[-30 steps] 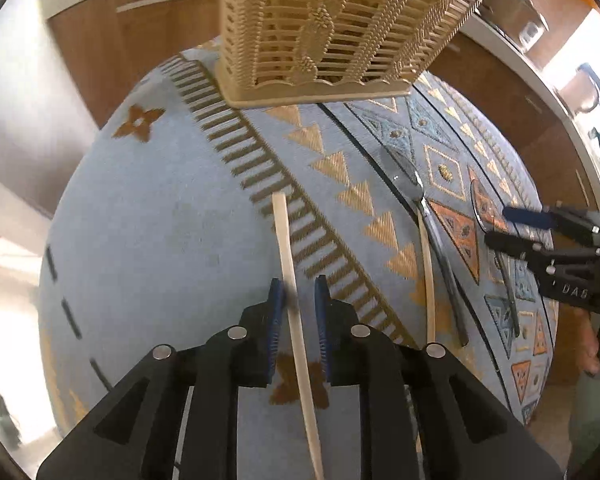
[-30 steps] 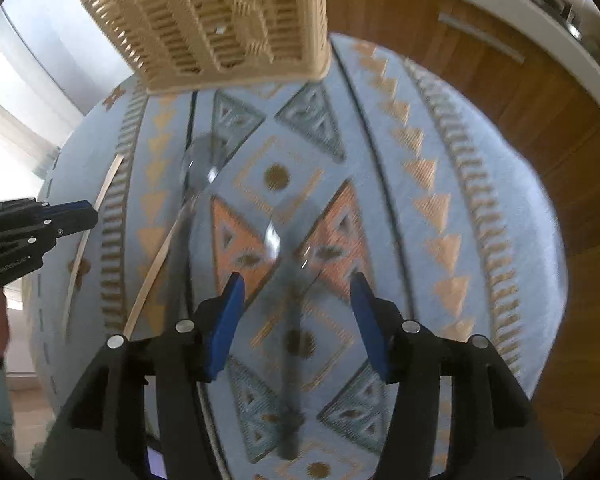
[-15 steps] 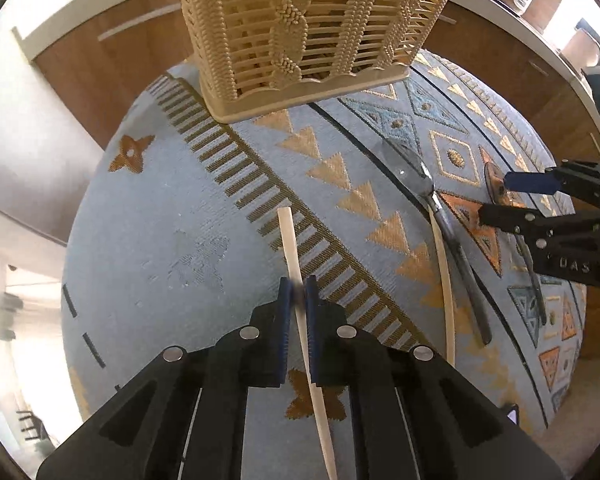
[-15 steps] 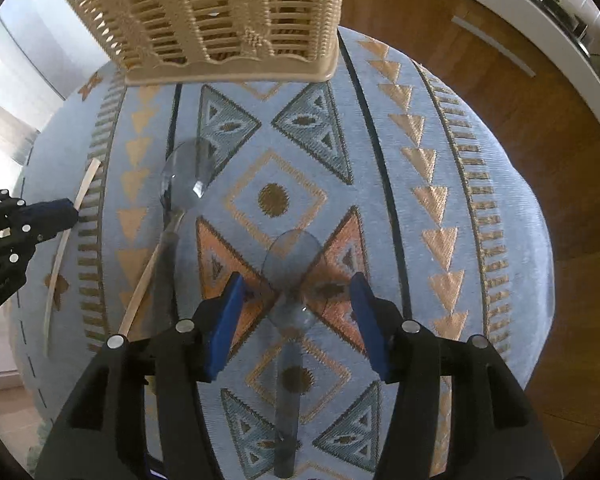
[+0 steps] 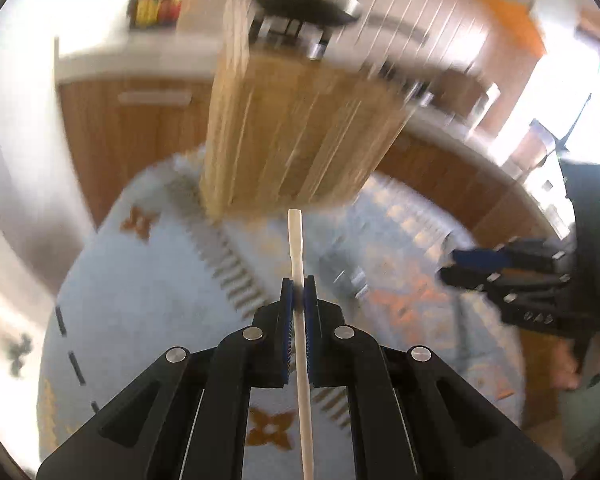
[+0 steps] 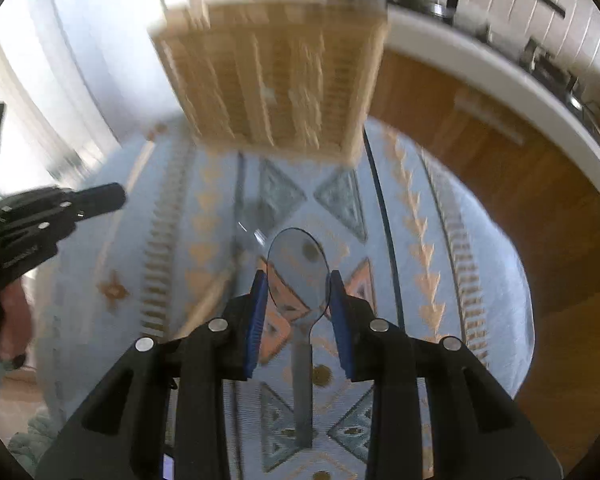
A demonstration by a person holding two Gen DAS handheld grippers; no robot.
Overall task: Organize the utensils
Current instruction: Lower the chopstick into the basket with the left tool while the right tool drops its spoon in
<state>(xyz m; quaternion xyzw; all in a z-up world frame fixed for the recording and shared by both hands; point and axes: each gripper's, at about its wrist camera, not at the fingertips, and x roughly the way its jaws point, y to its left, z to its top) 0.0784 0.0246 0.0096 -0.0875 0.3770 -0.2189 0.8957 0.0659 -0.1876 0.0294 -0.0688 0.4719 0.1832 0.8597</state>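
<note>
L gripper (image 5: 298, 294) clamps chopstick (image 5: 295, 240); R gripper (image 6: 297, 292) pinches spoon (image 6: 298, 270) bowl. Advice: approach basket (image 6: 276, 80) slow, tips down, w/o tangling.

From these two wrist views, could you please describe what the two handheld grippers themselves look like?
Both are matte black plastic with angular linkage arms joined by round silver pins. The left gripper and right gripper each have ribbed blue pads on the inner faces of their fingers. Small pale lettering marks the right gripper's side in the left view. No cables or sleeves show clearly.
</note>
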